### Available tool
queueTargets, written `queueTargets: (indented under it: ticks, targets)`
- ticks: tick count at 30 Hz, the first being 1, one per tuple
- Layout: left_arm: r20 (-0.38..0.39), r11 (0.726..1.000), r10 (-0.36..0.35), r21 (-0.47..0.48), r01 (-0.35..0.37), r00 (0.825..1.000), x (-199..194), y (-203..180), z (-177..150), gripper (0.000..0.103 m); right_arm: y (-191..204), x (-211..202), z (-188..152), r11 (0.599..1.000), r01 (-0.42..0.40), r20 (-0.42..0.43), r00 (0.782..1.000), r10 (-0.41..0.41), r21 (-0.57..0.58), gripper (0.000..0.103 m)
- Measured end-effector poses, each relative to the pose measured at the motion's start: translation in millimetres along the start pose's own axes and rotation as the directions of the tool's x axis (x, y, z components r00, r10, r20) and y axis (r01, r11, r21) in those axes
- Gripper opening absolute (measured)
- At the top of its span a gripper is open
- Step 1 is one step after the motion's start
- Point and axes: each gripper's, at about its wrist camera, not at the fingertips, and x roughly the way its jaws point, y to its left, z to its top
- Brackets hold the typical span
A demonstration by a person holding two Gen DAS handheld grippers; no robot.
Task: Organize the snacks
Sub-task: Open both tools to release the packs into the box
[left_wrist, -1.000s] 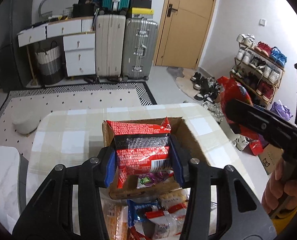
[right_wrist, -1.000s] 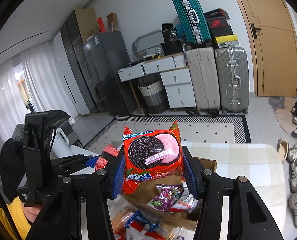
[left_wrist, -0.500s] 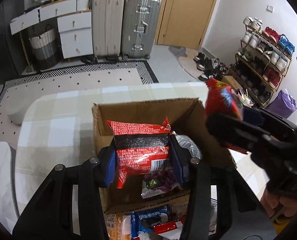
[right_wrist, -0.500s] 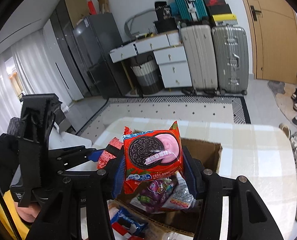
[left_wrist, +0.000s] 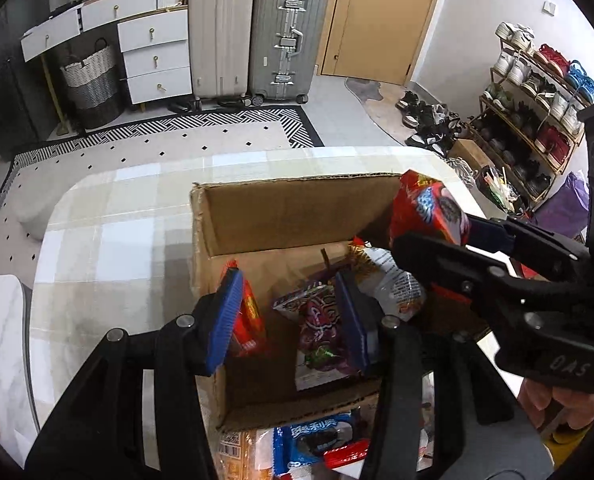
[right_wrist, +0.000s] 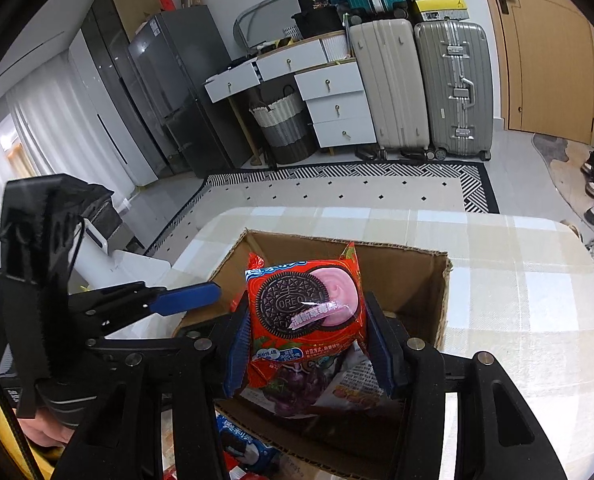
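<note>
- Right tongs (right_wrist: 307,344) clench a glossy red Oreo pack (right_wrist: 305,312) above the cardboard box (right_wrist: 401,276).
- Left tongs (left_wrist: 287,316) gape, released; red packet (left_wrist: 249,320) stands edgewise inside the box beside the left pad.
- Checked worktop (left_wrist: 109,240).

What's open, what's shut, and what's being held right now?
Cardboard box: open, snacks inside.
Right hand-held gripper: shut on the Oreo packet, above the box.
Left hand-held gripper: open, red packet beside one pad, not clamped.
Door: shut.
</note>
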Motion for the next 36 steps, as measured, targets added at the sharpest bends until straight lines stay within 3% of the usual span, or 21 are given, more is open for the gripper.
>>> queueTargets:
  ticks: [9, 21, 24, 36]
  targets:
    - [0.015, 0.999, 0.033, -0.028, -0.032, 0.999, -38.4, 9.8, -39.7, 0.047, 4.3, 15.4, -4.6, 1.000, 0.002, -0.056, 0.998, -0.002, 0.009, 0.051]
    - [0.040, 0.998, 0.051, -0.046, -0.049, 0.998, -74.5, 8.4, -54.2, 0.060, 15.8, 20.9, -10.5, 1.000, 0.024, -0.081, 0.996, -0.024, 0.004, 0.057]
    - [0.047, 0.998, 0.058, -0.041, -0.056, 0.997, -83.5, 5.6, -55.4, 0.061, 20.2, 16.8, -10.9, 0.999, 0.041, -0.073, 0.996, -0.042, -0.015, 0.065]
    - [0.115, 0.997, 0.070, -0.038, -0.066, 0.991, -145.9, -11.5, -71.0, 0.072, 41.1, -60.8, -13.6, 0.999, 0.030, 0.076, 0.997, -0.027, -0.033, 0.065]
